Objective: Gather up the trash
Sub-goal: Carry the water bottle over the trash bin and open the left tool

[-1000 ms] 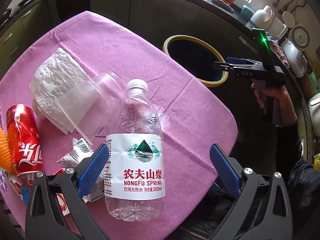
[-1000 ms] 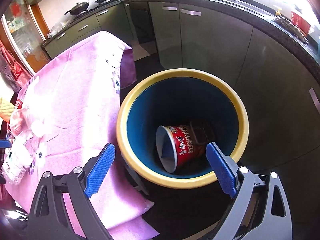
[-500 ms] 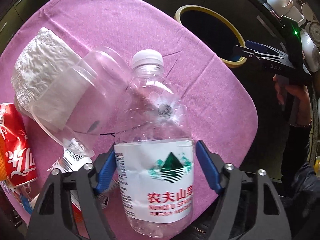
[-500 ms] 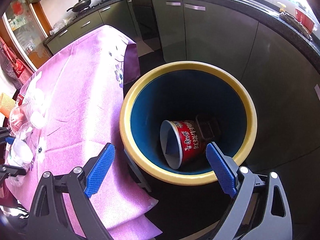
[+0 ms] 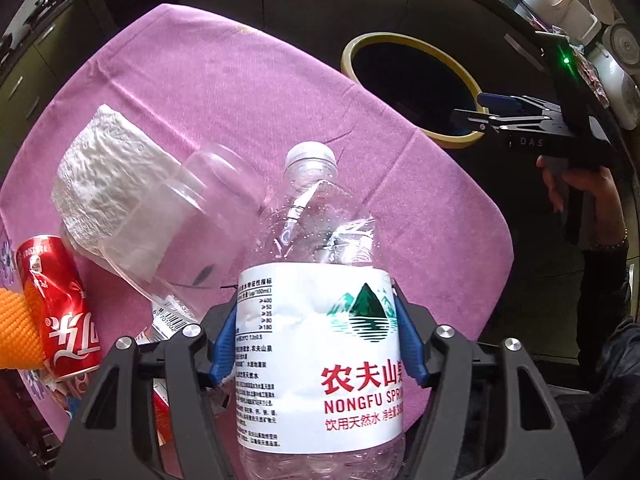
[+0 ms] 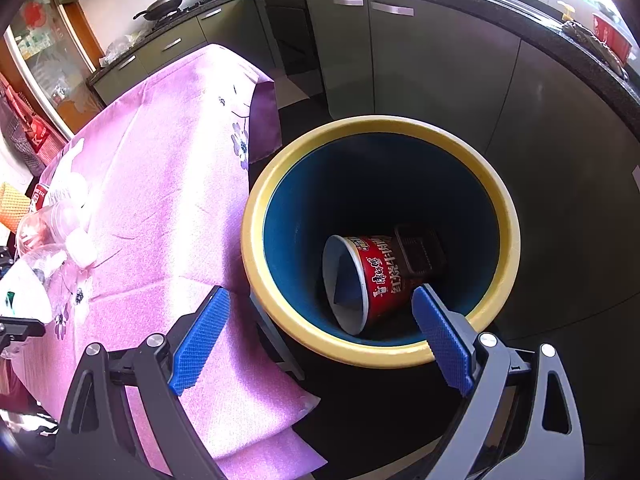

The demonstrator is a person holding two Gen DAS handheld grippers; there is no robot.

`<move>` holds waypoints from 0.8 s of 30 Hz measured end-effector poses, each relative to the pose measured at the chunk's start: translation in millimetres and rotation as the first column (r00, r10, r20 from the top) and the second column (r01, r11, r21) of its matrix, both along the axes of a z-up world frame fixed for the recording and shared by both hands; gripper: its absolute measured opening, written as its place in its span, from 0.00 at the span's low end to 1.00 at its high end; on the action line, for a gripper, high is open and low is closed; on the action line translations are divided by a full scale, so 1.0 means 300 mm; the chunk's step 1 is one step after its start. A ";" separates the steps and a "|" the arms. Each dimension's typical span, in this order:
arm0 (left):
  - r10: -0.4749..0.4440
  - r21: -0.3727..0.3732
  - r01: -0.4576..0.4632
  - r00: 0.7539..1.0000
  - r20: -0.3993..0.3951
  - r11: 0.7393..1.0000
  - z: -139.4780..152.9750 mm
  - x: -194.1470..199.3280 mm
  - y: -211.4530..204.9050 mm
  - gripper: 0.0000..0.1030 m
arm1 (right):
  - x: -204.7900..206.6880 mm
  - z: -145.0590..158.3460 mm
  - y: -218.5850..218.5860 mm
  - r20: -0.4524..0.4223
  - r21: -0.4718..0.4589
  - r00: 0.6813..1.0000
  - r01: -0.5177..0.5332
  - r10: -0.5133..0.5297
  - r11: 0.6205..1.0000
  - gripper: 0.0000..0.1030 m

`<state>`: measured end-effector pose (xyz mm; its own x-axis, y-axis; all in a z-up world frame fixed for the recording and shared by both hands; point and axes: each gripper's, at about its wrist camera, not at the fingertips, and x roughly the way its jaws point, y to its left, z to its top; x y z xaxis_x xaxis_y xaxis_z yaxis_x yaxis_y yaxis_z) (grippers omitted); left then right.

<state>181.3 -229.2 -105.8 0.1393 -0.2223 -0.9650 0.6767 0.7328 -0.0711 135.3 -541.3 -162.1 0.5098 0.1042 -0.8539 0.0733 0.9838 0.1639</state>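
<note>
Left gripper (image 5: 316, 344): blue pads pressed against both sides of the white label of a clear plastic water bottle (image 5: 320, 320) with a white screw cap; bottle pinched at mid-body, cap pointing away from the camera, above the near part of a pink-purple tablecloth (image 5: 248, 92).

Left of the bottle, on the cloth: clear plastic cup (image 5: 192, 224) lying on its side, mouth toward the camera, with a folded white paper towel (image 5: 108, 176) partly inside it and extending out behind. Further left: red soda can (image 5: 60, 304) lying on the cloth, partly covered by an orange knitted item (image 5: 16, 332) at the frame edge. Beneath the cup and the left finger: crumpled printed wrapper with barcode (image 5: 172, 316), extent not discernible.

Right gripper (image 6: 320, 332): blue textured pads spread wide, nothing between them, held above the near rim of a round bin (image 6: 380, 124) with yellow rim and dark blue interior, placed on the floor just beside the tablecloth's hanging edge. Inside the bin, at the bottom: red instant-noodle paper cup (image 6: 372, 276) on its side, mouth toward the table, touching a dark plastic tray (image 6: 420, 252) behind it.
</note>
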 end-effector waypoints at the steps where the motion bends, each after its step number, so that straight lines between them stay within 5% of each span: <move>1: -0.006 0.004 0.006 1.000 0.014 1.000 0.011 -0.006 -0.004 0.60 | 0.000 0.000 -0.001 0.001 0.002 1.000 0.000 0.000 1.000 0.89; 13: -0.088 -0.022 0.090 0.992 0.085 0.996 0.093 -0.034 -0.129 0.60 | -0.044 0.024 -0.051 0.022 0.001 0.999 0.043 -0.043 0.999 0.89; 24: -0.219 -0.110 0.230 0.971 0.101 0.967 0.090 0.093 -0.613 0.60 | -0.205 0.118 -0.190 0.086 -0.023 0.982 0.172 -0.169 0.985 0.89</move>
